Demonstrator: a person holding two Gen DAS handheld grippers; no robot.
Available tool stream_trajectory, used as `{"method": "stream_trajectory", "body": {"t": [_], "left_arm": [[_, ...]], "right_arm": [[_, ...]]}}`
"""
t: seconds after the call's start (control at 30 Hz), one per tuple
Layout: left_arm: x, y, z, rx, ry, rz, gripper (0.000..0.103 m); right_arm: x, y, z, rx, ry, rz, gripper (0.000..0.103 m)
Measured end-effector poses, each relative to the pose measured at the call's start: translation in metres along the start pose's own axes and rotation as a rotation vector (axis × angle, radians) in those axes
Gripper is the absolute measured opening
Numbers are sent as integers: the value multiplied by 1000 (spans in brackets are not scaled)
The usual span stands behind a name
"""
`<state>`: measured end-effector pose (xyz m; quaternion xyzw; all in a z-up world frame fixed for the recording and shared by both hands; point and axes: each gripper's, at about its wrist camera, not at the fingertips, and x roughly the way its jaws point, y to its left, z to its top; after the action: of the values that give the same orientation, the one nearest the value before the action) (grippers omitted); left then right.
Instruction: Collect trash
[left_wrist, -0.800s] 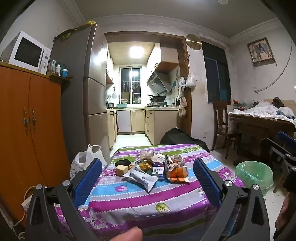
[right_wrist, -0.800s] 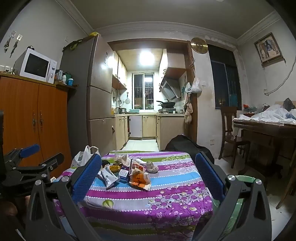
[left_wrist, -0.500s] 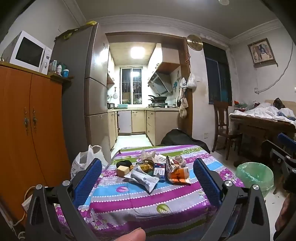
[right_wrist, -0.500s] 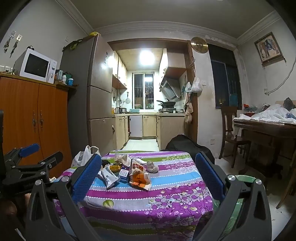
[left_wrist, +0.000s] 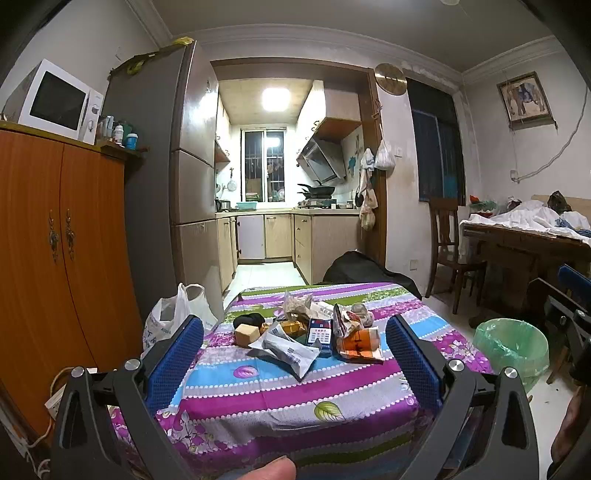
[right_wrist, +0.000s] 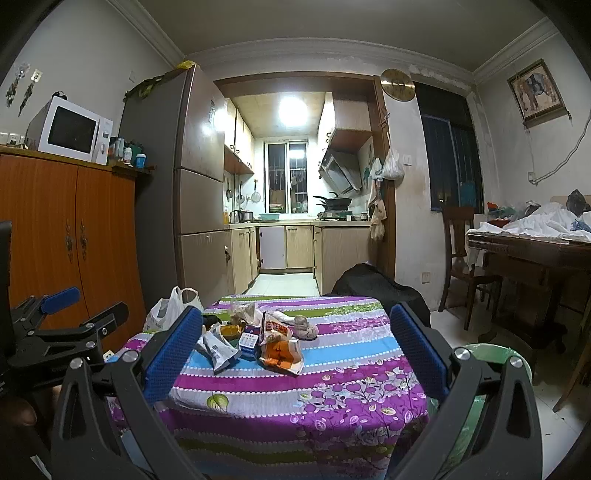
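A pile of trash lies on a table with a striped purple floral cloth (left_wrist: 280, 391) (right_wrist: 332, 380): a grey-white wrapper (left_wrist: 286, 345) (right_wrist: 218, 349), an orange snack bag (left_wrist: 356, 339) (right_wrist: 282, 352), a blue box (left_wrist: 319, 334) (right_wrist: 248, 341), a tan block (left_wrist: 246, 334), crumpled paper (left_wrist: 297, 302) (right_wrist: 303, 323). A bin with a green liner (left_wrist: 511, 341) (right_wrist: 491, 354) stands on the floor to the table's right. My left gripper (left_wrist: 293, 360) is open and empty before the table's near edge. My right gripper (right_wrist: 293, 360) is open and empty, farther back.
An orange cabinet (left_wrist: 55, 258) with a microwave (left_wrist: 55, 99) stands at left, a fridge (left_wrist: 173, 177) beside it. A white plastic bag (left_wrist: 173, 317) sits left of the table. A wooden chair (left_wrist: 448, 247) and a cluttered desk (left_wrist: 524, 236) are at right.
The left gripper has edged slightly forward and up toward the table. The right gripper has hardly moved. Both stay open.
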<state>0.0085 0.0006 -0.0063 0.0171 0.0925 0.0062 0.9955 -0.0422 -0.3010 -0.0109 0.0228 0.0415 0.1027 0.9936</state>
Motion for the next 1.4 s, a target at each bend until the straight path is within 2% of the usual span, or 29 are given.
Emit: {"method": "stream_trajectory", "body": {"t": [0.5,1.4], "left_arm": [[8,-2,-6,10,25,2,98],[17,-4,-11,18,51,12,98]], "right_arm": [[7,3,-15,2,19,2,98],[11,-2,-11,8,50,8,98]]}}
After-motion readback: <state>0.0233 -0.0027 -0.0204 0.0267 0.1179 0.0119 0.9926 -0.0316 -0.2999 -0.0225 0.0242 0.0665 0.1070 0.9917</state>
